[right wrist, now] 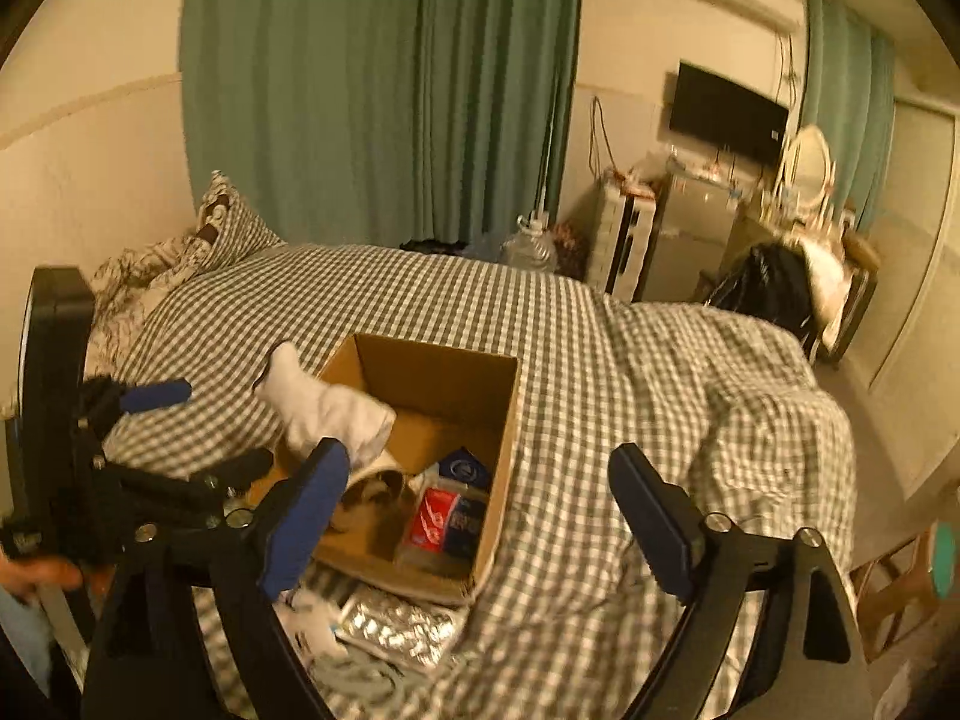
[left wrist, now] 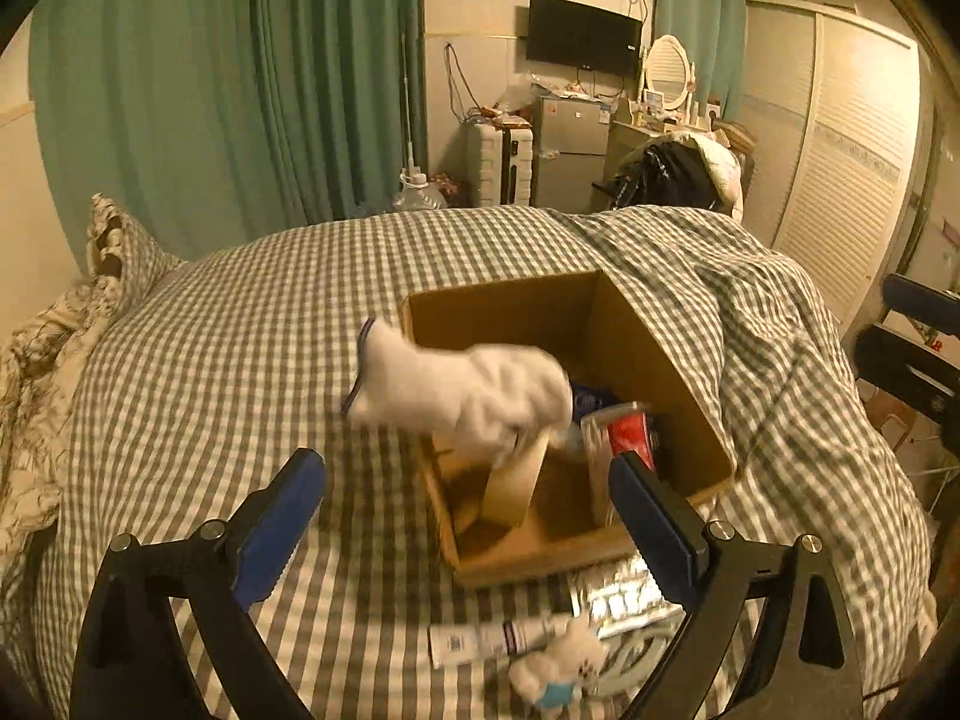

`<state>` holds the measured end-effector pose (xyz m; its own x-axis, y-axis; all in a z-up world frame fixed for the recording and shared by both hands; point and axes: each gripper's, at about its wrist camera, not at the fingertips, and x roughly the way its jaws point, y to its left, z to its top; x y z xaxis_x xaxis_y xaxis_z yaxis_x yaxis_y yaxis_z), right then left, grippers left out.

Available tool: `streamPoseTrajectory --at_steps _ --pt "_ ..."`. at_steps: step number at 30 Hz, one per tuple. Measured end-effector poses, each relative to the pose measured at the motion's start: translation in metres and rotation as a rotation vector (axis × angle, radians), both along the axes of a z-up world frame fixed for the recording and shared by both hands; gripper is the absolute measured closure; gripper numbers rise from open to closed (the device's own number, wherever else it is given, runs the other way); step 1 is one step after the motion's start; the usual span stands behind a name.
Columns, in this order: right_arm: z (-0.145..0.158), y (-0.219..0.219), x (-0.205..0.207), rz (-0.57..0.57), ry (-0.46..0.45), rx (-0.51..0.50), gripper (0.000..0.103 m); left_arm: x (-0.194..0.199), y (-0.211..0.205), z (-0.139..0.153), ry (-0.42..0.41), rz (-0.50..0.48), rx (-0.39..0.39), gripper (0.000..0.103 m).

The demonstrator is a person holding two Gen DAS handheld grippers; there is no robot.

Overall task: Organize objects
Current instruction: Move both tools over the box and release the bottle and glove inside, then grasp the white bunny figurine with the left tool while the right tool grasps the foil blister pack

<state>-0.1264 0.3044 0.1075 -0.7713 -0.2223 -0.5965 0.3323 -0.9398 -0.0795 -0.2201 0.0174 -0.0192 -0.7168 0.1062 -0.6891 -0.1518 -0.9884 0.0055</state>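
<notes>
An open cardboard box sits on the checked bed. A white sock is blurred, draped over the box's left rim. Inside the box are a tape roll, a red packet and a blue item. My left gripper is open and empty, just in front of the box. It also shows in the right wrist view. My right gripper is open and empty, above the box's near right side.
In front of the box lie a white tube, a small plush toy, a foil blister pack and a white cable. A rumpled quilt rises right of the box. Pillows lie far left.
</notes>
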Motion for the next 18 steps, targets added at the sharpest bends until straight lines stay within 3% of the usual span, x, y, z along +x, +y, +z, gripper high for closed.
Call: streamPoseTrajectory --at_steps 4,7,14,18 --pt "-0.014 0.005 0.035 0.012 0.021 0.001 0.011 0.029 -0.003 -0.016 0.005 0.011 0.020 0.005" --pt "-0.042 0.009 0.051 -0.012 0.013 -0.006 0.010 0.047 -0.002 -0.034 0.013 0.019 0.015 0.005" --pt "-0.127 0.017 0.050 -0.087 -0.101 -0.029 0.010 0.067 0.019 -0.095 -0.056 0.000 0.034 0.005" --pt "-0.155 0.020 0.046 -0.100 -0.157 -0.032 0.010 0.064 0.033 -0.128 -0.108 -0.023 -0.015 0.005"
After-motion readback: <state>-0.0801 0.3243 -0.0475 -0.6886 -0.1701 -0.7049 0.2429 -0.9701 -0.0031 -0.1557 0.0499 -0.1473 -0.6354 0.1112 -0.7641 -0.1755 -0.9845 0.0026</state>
